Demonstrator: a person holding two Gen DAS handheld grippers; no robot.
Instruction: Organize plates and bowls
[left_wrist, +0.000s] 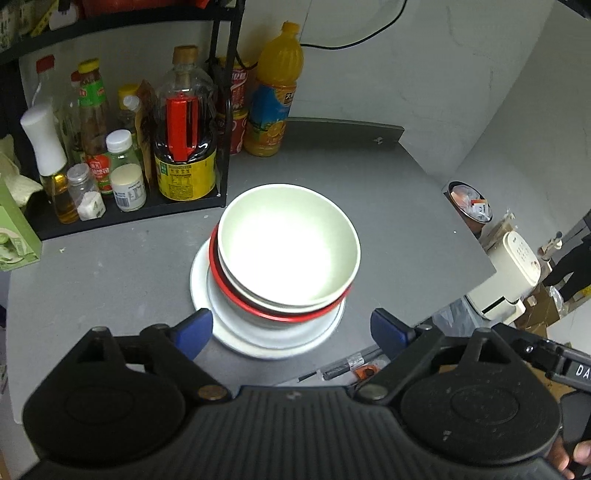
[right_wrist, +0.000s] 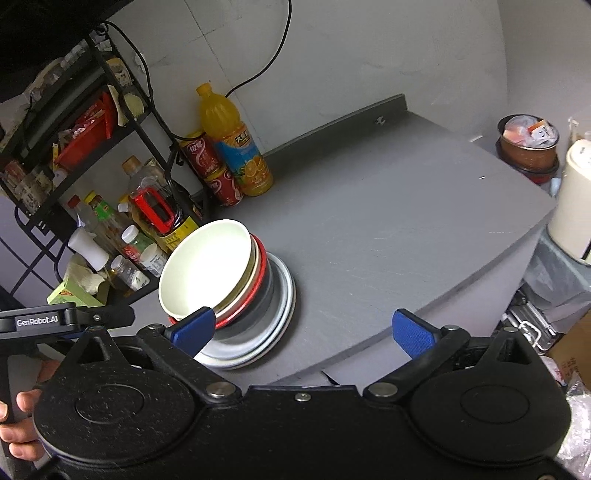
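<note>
- On the grey counter (left_wrist: 369, 192), seen from your left wrist camera, a stack of dishes sits near the front edge: a white bowl (left_wrist: 288, 247) on top, nested in a red-rimmed bowl (left_wrist: 221, 273), both resting on white plates (left_wrist: 229, 332).
- Your left gripper (left_wrist: 291, 328) hangs above the near side of the stack with its blue-padded jaws spread wide. Nothing is between them, and neither pad touches a dish.
- Behind the stack to the left stands a black rack (left_wrist: 218, 110) crowded with sauce bottles, and an orange juice bottle (left_wrist: 273, 92) stands by the wall.
- From your right wrist camera, the same stack sits left of centre, the white bowl (right_wrist: 207, 266) nearest the rack, the plates (right_wrist: 284, 295) beneath.
- Your right gripper (right_wrist: 303, 332) is also wide open and empty; its left pad overlaps the stack's near edge in the picture, but contact cannot be confirmed.
- Judging by their look, the bowls are rigid, smooth and likely breakable, so they may slip. Pinch the rim wall of one bowl, or lift the stack from the bottom plate's edge.
</note>
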